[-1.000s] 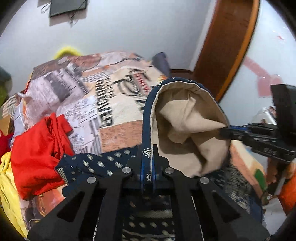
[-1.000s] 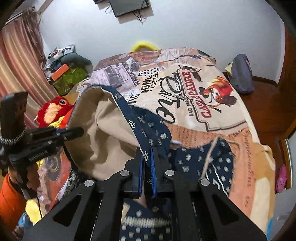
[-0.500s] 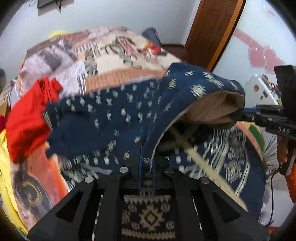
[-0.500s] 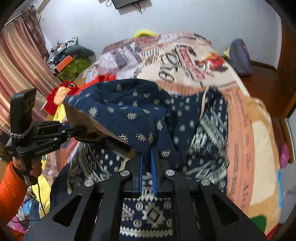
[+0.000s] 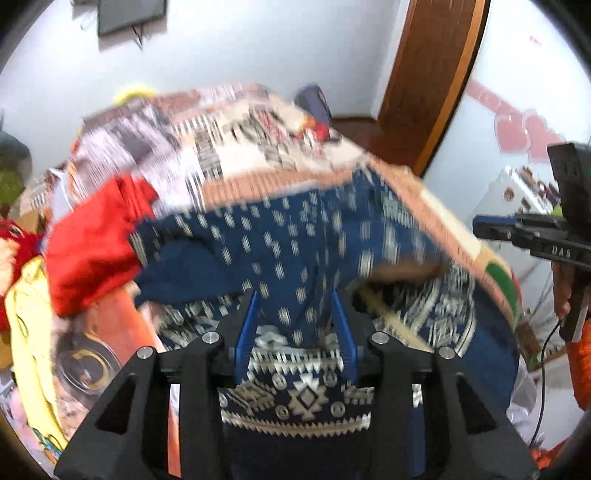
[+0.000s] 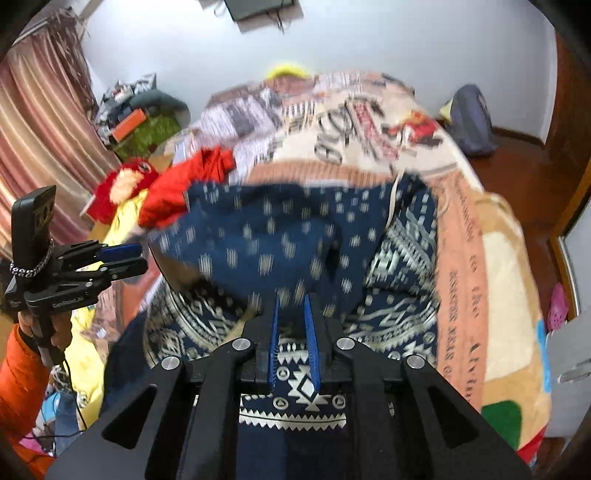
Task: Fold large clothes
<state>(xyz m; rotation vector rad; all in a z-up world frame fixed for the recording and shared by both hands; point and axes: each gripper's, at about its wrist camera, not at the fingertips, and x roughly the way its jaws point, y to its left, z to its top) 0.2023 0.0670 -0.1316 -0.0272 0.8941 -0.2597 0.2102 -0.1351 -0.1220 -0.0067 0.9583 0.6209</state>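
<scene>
I am keeping both jaws spread with nothing gripped, left gripper (image 5: 295, 310) and right gripper (image 6: 291, 314), so the navy patterned garment (image 6: 266, 236) is lying folded over on the bed (image 6: 461, 258), settling flat.

I count one navy patterned garment (image 5: 295, 243) spread on one bed (image 6: 461, 236) under one printed bedcover (image 5: 229, 147). Beside it lie one red garment (image 5: 92, 236) and one yellow garment (image 5: 26, 325), so three pieces of clothing in all. There is one red plush toy (image 6: 122, 184), one dark bag (image 6: 471, 118) on the floor, one pink shoe (image 6: 557, 306) and one wall-mounted screen (image 5: 129, 13). I hold two grippers, left gripper (image 5: 295, 314) and right gripper (image 6: 291, 306), each with two blue-padded jaws
</scene>
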